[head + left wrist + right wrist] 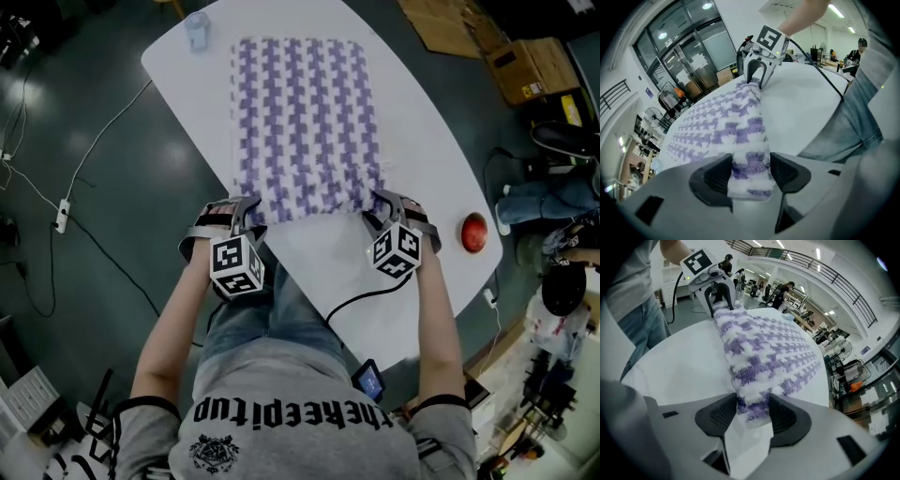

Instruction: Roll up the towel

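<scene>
A purple-and-white houndstooth towel point(305, 122) lies spread flat on the white bench point(427, 159). Its far end reaches toward the bench's far end, where a small clear cup point(196, 30) stands just off the towel's far left corner. The towel's near edge runs across the middle of the bench, with bare bench between it and the person's side. Along that near edge the cloth looks thicker and bunched, as if turned over on itself, while the rest is still flat and unrolled. The left gripper point(751, 165) sits at the near left corner of the towel and points steeply down. Its jaws stand wide apart with the thick edge of the cloth between them; the pile fills the gap and brushes both pads, but no clear squeeze shows. The right gripper point(753, 407) is at the near right corner in the same posture, its jaws equally wide, with the towel's edge lying between the pads and touching them. Each gripper shows in the other's view at the opposite end of the same edge. A red round object point(473, 232) rests near the bench's right edge, well apart from the towel, and a black cable point(361, 298) trails from the right gripper across the bare bench toward the near edge.
</scene>
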`<state>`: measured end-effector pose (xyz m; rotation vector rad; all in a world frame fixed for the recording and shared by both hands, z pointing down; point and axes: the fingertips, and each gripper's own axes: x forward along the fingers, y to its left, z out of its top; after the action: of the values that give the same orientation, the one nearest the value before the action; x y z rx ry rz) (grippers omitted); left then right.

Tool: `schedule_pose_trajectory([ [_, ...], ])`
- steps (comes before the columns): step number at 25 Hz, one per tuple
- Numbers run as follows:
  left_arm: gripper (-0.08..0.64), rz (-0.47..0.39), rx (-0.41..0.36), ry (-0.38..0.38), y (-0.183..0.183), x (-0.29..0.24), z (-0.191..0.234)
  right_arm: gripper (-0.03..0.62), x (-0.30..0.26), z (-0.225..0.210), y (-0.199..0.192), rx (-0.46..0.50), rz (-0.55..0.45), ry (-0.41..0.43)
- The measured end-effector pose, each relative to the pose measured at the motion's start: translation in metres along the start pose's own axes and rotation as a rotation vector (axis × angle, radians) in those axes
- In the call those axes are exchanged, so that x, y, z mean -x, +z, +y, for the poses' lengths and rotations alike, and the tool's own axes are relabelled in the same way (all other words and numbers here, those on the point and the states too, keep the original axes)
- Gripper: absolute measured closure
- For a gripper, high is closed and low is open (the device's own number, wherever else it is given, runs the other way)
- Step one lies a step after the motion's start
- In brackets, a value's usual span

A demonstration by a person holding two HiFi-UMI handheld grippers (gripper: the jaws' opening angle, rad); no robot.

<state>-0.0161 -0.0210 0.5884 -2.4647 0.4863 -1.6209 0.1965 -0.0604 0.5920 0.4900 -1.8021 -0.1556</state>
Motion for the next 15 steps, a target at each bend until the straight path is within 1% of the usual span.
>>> schedule_pose_trajectory([
  [5,0.311,0.029,-0.015,0.033,-0.016,-0.004,0.008,0.397,-0.011,0.007,0.008,0.037,0.025,0.017],
  [7,0.311,0.038,-0.018,0.049,-0.017,-0.006,0.012,0.397,-0.010,0.007,0.008,0.036,0.028,0.021],
  [9,0.321,0.044,-0.023,0.060,-0.014,-0.008,0.016,0.409,-0.009,0.002,0.005,0.034,0.036,0.004],
  [10,0.330,0.046,-0.024,0.064,-0.013,-0.008,0.017,0.492,-0.009,-0.001,0.004,0.036,0.041,-0.011],
  [11,0.346,0.048,-0.025,0.069,-0.012,-0.007,0.018,0.504,-0.009,-0.003,0.004,0.040,0.045,-0.020],
  [13,0.433,0.051,-0.021,0.083,-0.013,-0.005,0.020,0.526,-0.008,-0.002,0.006,0.042,0.050,-0.021],
  [15,0.486,0.053,-0.009,0.086,-0.013,-0.003,0.020,0.537,-0.006,-0.001,0.006,0.040,0.049,-0.015],
])
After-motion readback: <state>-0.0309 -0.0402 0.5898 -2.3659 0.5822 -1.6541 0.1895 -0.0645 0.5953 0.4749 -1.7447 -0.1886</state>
